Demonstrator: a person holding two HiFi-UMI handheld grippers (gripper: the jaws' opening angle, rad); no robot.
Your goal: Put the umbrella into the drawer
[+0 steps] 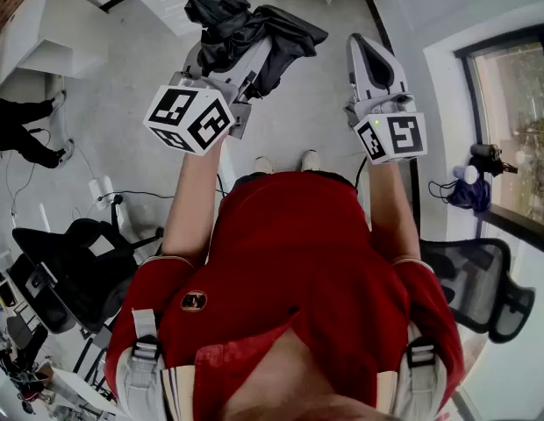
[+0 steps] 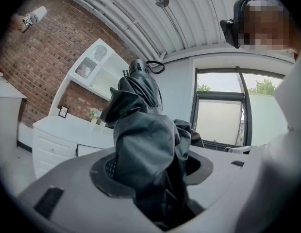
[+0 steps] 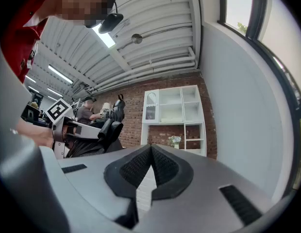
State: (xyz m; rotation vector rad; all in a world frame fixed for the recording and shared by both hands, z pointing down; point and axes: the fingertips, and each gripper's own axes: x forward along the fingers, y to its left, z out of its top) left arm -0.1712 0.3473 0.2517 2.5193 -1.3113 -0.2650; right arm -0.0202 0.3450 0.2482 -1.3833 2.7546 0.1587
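Nearest is the person's red shirt (image 1: 298, 261), with both forearms stretched forward. The left gripper (image 2: 153, 171) is closed on the dark folded umbrella (image 2: 141, 130). Its cloth fills the space between the jaws, rises above them and covers the middle of the left gripper view. The right gripper (image 3: 151, 166) is beside it, apart from it, with the jaws pressed together and nothing between them. Under the grippers are the person's shoes (image 1: 287, 161) on the grey floor (image 1: 149, 60). A black office chair (image 1: 70, 270) stands at the left and another chair (image 1: 483, 279) at the right, near the window (image 1: 518, 130). Farther ahead, past the umbrella, stands a white drawer cabinet (image 2: 53, 142), and a white shelf unit (image 3: 175, 115) against the brick wall (image 2: 39, 67).
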